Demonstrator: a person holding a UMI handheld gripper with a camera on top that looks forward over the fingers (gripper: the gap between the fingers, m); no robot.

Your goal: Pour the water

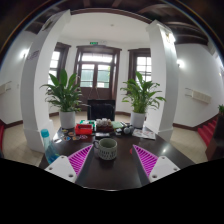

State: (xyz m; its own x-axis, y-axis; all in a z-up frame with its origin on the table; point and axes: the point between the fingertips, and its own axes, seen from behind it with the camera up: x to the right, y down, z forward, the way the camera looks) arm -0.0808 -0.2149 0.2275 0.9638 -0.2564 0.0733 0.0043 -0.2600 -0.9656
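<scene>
A bright hall with white walls spreads behind everything, its dark-framed double door (97, 73) set in the far wall between two windows. Two big leafy potted plants stand in front of that wall, one plant (65, 93) to the left and the other plant (141, 96) to the right of the door. Nearer lies a round dark worktop (110, 173), with a cluster of small red and dark items (92, 128) at its far edge that are too small to make out. A clear bottle with a blue cap (46, 146) stands upright on the worktop's left side, outside the left finger. The gripper (106, 160) is spread wide, its pink pads (80, 157) apart. A small green cup (106, 149) sits on the worktop between them, with gaps on both sides.
</scene>
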